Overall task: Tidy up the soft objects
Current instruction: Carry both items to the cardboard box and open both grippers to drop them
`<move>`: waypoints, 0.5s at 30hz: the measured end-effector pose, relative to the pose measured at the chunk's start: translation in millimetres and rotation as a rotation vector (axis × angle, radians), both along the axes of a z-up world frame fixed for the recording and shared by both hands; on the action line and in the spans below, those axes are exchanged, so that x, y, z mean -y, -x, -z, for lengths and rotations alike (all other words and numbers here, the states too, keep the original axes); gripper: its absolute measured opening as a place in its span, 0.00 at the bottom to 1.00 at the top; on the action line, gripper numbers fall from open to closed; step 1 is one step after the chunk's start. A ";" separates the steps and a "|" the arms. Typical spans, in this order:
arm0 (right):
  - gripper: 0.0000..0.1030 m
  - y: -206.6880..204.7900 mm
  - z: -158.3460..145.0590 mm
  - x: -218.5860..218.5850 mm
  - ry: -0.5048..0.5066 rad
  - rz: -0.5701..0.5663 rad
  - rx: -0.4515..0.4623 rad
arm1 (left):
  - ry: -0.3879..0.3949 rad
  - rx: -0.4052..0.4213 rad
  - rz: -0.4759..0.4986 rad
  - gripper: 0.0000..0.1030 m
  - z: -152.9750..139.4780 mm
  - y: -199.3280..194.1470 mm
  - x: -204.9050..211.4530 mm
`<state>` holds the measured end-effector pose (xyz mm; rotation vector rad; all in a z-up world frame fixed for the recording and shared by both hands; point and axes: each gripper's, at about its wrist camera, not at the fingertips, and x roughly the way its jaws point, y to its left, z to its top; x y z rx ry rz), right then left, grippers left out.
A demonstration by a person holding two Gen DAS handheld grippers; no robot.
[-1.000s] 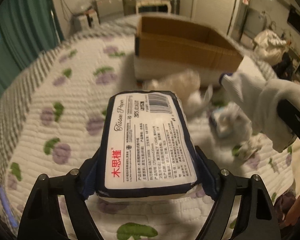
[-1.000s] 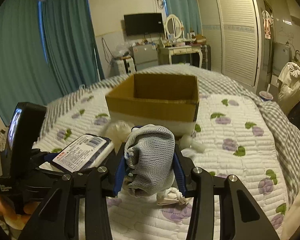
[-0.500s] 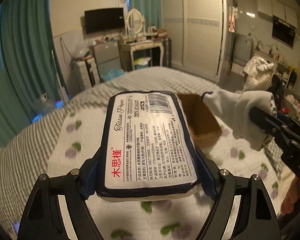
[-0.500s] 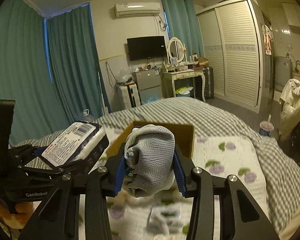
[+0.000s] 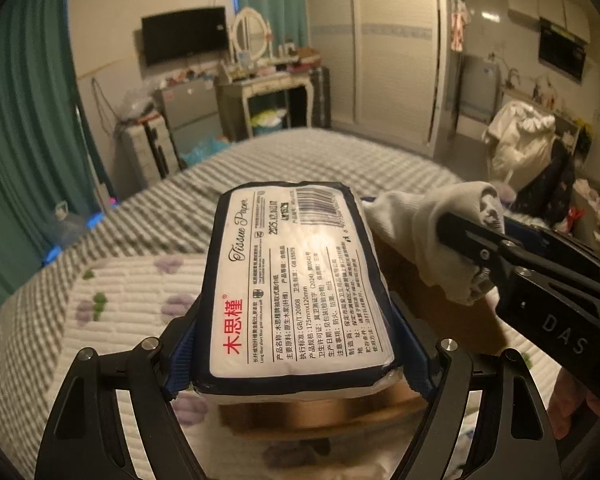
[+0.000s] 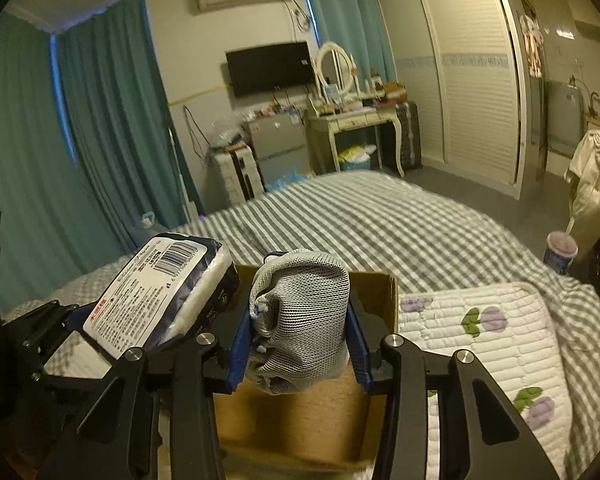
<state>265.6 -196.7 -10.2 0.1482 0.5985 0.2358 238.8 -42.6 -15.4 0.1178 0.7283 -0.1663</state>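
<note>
My left gripper (image 5: 300,364) is shut on a tissue paper pack (image 5: 300,288) with a white label and dark blue edges, held above the open cardboard box (image 5: 452,312). The pack also shows in the right wrist view (image 6: 156,292). My right gripper (image 6: 300,344) is shut on a rolled grey-white sock (image 6: 300,320), held over the box (image 6: 312,420). The sock shows in the left wrist view (image 5: 428,236), to the right of the pack.
The box stands on a bed with a white quilt printed with purple flowers (image 6: 492,344) over a grey checked blanket (image 6: 380,216). Beyond the bed are a dressing table (image 6: 352,120), a wardrobe (image 6: 472,80) and teal curtains (image 6: 100,140).
Both grippers have risen and moved forward from low over the quilt to above the box, each still holding its object. The loose soft items on the quilt have dropped out of view.
</note>
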 end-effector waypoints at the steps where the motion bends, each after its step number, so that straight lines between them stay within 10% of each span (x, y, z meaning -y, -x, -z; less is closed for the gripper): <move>1: 0.40 -4.4 6.8 -1.2 -0.002 0.001 -0.012 | -0.004 -0.004 0.002 0.79 2.8 -0.6 2.5; 5: 0.43 -8.3 21.6 -2.1 0.007 0.000 -0.044 | -0.032 -0.008 0.038 0.82 10.1 0.3 4.2; 9: 0.75 3.5 11.4 0.9 0.040 0.026 -0.020 | -0.058 -0.007 0.034 0.85 4.3 5.7 12.0; 15: 0.78 46.6 -38.1 14.5 0.078 0.054 0.034 | -0.073 0.039 -0.001 0.85 -29.5 29.2 7.4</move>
